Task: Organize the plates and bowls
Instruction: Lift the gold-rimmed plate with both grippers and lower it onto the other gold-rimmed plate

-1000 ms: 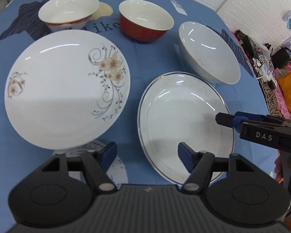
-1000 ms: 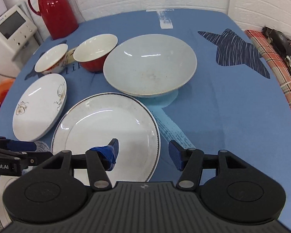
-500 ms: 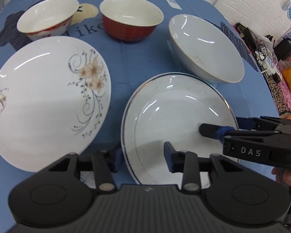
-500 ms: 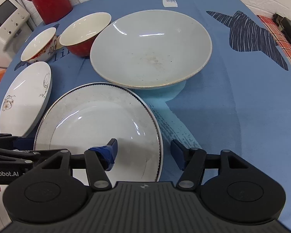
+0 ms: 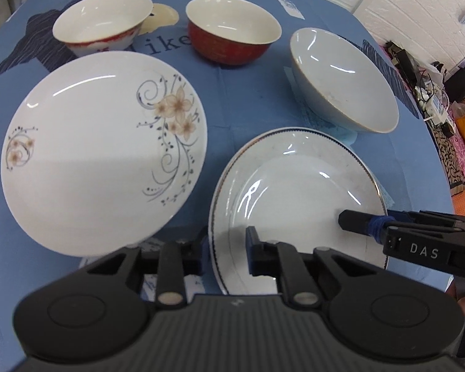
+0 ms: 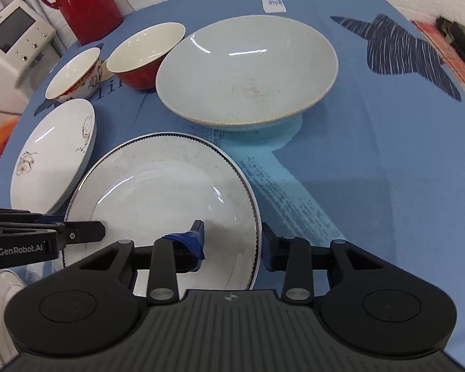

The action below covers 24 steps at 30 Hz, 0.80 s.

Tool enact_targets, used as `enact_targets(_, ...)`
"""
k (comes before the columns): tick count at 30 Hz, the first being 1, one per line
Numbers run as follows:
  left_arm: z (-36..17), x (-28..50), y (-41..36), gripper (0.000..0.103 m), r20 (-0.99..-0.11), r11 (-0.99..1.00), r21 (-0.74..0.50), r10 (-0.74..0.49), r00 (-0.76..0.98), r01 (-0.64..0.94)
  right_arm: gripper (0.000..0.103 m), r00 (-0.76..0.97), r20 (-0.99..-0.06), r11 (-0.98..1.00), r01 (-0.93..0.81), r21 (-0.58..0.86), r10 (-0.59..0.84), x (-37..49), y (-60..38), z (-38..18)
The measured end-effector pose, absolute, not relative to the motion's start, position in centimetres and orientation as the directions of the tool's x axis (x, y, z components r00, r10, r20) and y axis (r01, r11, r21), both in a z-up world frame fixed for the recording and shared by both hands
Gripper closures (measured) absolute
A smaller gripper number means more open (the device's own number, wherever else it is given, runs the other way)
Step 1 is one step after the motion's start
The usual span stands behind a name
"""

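A white plate with a dark beaded rim [image 5: 294,186] [image 6: 158,192] lies near me on the blue tablecloth. My left gripper [image 5: 224,254] straddles its left rim, jaws narrowed around the edge. My right gripper [image 6: 232,245] straddles its right rim, one finger over the plate, one outside. A flowered white plate [image 5: 102,152] [image 6: 52,155] lies to the left. Behind stand a red-trimmed white bowl [image 5: 102,21] [image 6: 74,77], a red bowl [image 5: 232,31] [image 6: 142,55] and a wide pale bowl [image 5: 344,77] [image 6: 248,68].
A red thermos [image 6: 80,0] and a white appliance [image 6: 12,34] stand past the table's far left edge. Clutter and bags [image 5: 449,93] lie beyond the right edge. Another white plate's edge [image 6: 2,310] shows at lower left.
Both grippers have closed in on the rimmed plate's opposite edges and narrowed their jaws. The left view has swung back to the left and pulled back a little.
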<state>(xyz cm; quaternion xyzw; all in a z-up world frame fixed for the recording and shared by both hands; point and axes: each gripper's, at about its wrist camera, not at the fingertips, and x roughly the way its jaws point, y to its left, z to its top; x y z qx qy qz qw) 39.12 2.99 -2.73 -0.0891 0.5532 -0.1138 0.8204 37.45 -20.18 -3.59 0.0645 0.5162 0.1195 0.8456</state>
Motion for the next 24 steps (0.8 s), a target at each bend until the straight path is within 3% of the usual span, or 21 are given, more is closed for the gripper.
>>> enact_targets(14,2.6,31.8,7.4,0.092,-0.859,0.970,-0.236,-0.235,0.454,0.056,0.075,0.468,-0.826,0.949,-0.163,0.269,0.314,32.6,-17.3,1.2)
enact_targets(24,0.7,21.3,14.7,0.090,-0.870,0.976,-0.201,-0.140,0.472,-0.081,0.071,0.412,-0.819,0.909,-0.294,0.295,0.400,25.6,-10.3,0.8)
